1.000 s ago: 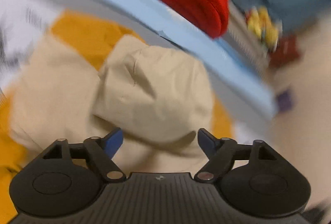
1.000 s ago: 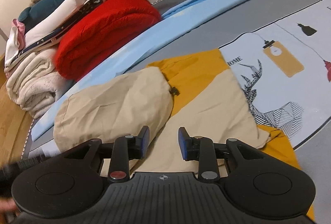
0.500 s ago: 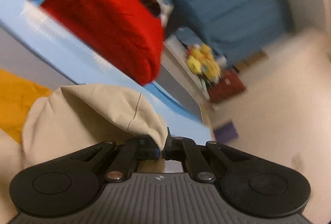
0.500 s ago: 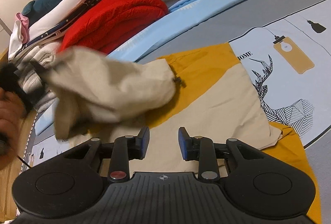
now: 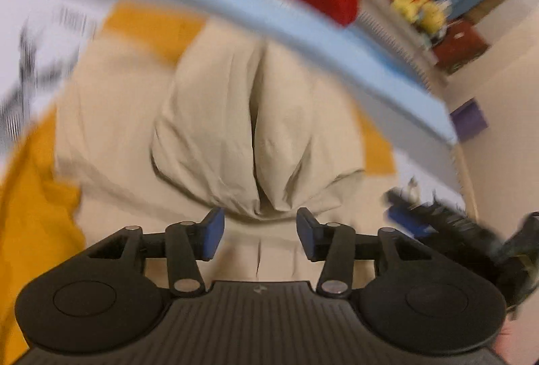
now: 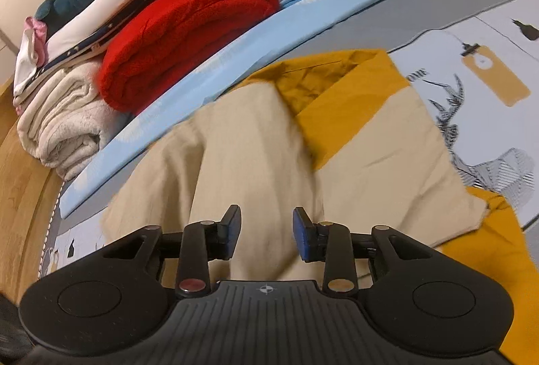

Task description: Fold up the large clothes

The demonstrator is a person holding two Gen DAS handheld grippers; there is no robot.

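Observation:
A large beige and mustard-yellow garment [image 6: 370,142] lies on the printed bed cover. Its beige part [image 5: 256,129] is folded over toward me, with a crease down the middle. My left gripper [image 5: 257,235] is open and empty, just short of the folded beige edge. My right gripper [image 6: 266,235] is open and empty, hovering over the beige cloth [image 6: 249,162]. The right gripper also shows blurred at the right edge of the left wrist view [image 5: 438,223].
A light blue folded sheet [image 6: 269,28] runs across the bed behind the garment. A red knit blanket [image 6: 188,24], white towels [image 6: 64,129] and other stacked clothes sit behind it. A wooden bed frame [image 6: 20,183] is at left. Yellow plush toys [image 5: 417,7] sit far back.
My left gripper was shut on the beige cloth and lifting it half a second ago; it has opened and the cloth now lies folded flat. The right gripper opened slightly wider.

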